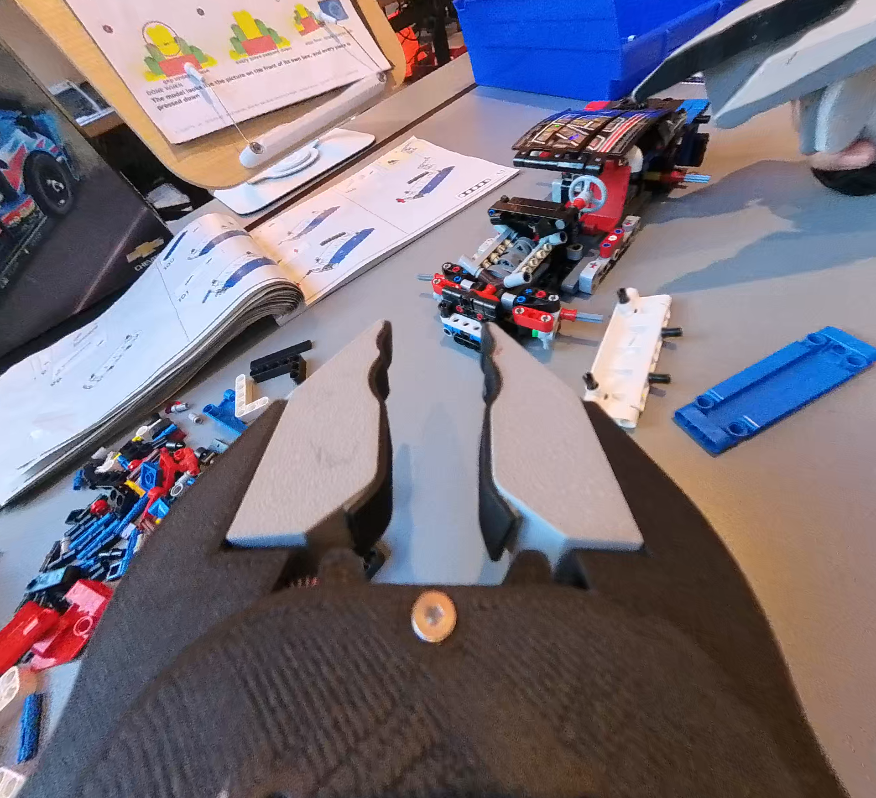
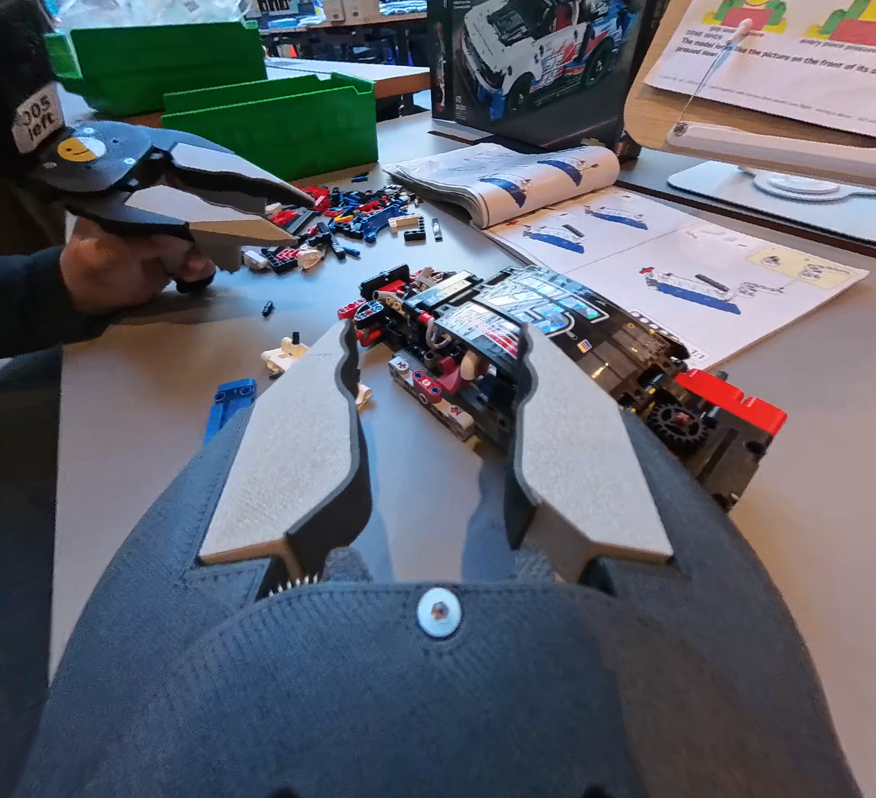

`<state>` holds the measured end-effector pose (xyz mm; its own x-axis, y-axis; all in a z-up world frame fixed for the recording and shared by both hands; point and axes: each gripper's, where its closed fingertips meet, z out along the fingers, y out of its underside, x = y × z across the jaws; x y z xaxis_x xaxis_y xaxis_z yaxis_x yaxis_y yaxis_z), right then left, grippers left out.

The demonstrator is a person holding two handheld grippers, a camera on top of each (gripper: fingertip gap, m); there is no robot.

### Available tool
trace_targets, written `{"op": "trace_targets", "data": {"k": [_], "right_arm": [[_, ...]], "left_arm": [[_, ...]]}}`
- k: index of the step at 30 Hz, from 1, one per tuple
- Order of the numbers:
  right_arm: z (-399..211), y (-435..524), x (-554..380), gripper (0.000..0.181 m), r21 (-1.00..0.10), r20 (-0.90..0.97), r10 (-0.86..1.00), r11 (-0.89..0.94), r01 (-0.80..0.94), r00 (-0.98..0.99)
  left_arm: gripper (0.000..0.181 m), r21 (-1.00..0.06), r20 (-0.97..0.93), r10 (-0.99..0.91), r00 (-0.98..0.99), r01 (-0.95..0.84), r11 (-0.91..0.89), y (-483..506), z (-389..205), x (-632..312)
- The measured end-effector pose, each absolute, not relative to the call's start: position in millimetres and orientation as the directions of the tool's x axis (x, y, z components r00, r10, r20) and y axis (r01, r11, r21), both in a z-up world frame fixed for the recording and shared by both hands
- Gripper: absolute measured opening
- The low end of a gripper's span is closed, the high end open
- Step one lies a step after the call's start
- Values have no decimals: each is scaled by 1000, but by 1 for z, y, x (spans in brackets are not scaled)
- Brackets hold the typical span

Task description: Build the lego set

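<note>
Both claws spread, empty. Right claw (image 2: 433, 344) just short of car chassis (image 2: 521, 348), long axis diagonal. Left claw (image 1: 436, 344) farther.

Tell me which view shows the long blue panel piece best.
Left wrist view: the blue panel lies fully visible on the grey table, right of the white panel. In the right wrist view only one end shows, the rest hidden behind the right gripper.

Left gripper (image 2: 303, 220) – grey wedge fingers, black ribbed body, silver screw, yellow smiley sticker beside a white label. Right gripper (image 2: 433, 348) – same build, navy-looking body. Dark sleeve (image 2: 28, 301).
</note>
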<state>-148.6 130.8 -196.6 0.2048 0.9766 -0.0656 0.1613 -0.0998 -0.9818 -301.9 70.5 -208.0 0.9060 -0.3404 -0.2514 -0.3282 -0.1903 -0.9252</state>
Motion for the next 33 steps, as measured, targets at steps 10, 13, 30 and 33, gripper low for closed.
{"op": "trace_targets", "data": {"k": [10, 13, 30, 33], "right_arm": [[-206, 134, -152, 66, -965, 90, 957, 16, 262, 275], [-205, 143, -150, 66, -965, 105, 941, 18, 263, 321], [-191, 175, -160, 66, -985, 69, 923, 4, 170, 379], [-185, 178, -163, 70, -992, 35, 942, -8, 126, 333]], "left_arm": [[34, -935, -248, -394, 885, -325, -142, 66, -203, -287], [36, -943, -210, -419, 883, -297, -153, 66, -204, -282], [67, -959, -165, -426, 890, -245, -140, 67, -199, -274], [66, -956, -189, -423, 886, -265, -129, 67, -199, -272]]}}
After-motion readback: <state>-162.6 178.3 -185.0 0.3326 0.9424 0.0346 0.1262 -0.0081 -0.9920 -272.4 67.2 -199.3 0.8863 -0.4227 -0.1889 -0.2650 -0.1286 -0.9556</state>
